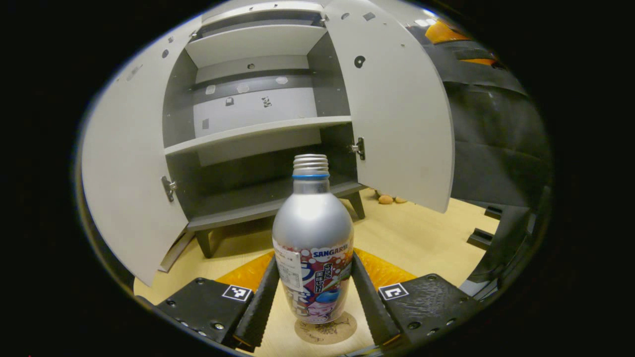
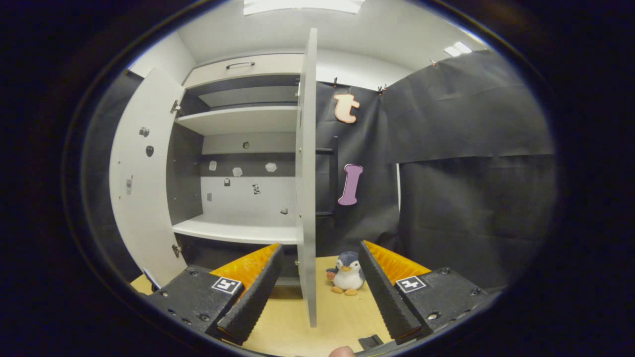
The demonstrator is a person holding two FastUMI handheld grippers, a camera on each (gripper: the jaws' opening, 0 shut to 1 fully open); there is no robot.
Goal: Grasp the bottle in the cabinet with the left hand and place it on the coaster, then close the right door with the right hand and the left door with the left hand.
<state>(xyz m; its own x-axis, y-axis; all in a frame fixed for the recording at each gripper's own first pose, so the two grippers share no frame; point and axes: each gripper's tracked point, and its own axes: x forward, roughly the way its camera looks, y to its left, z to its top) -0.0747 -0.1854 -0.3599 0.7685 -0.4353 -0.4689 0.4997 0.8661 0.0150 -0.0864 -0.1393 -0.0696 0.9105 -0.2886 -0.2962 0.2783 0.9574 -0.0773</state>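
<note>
A silver bottle [image 1: 312,223] with a coloured label and no cap stands upright on a round cork coaster [image 1: 327,331] on the wooden table. My left gripper [image 1: 313,260] is shut on it, one finger pressing each side of the label. Behind it is the grey cabinet [image 1: 258,131], its shelves bare, with the left door [image 1: 129,168] and right door [image 1: 397,109] both swung wide. In the right gripper view, my right gripper [image 2: 320,250] is open and holds nothing. The right door's edge [image 2: 307,173] stands straight ahead between its fingers, a little farther off.
A small penguin toy [image 2: 347,273] sits on the table beside the right door, and its feet [image 1: 387,199] peek out under that door. Black cloth [image 2: 471,188] walls the booth to the right. The left door [image 2: 144,188] stands open on the far side.
</note>
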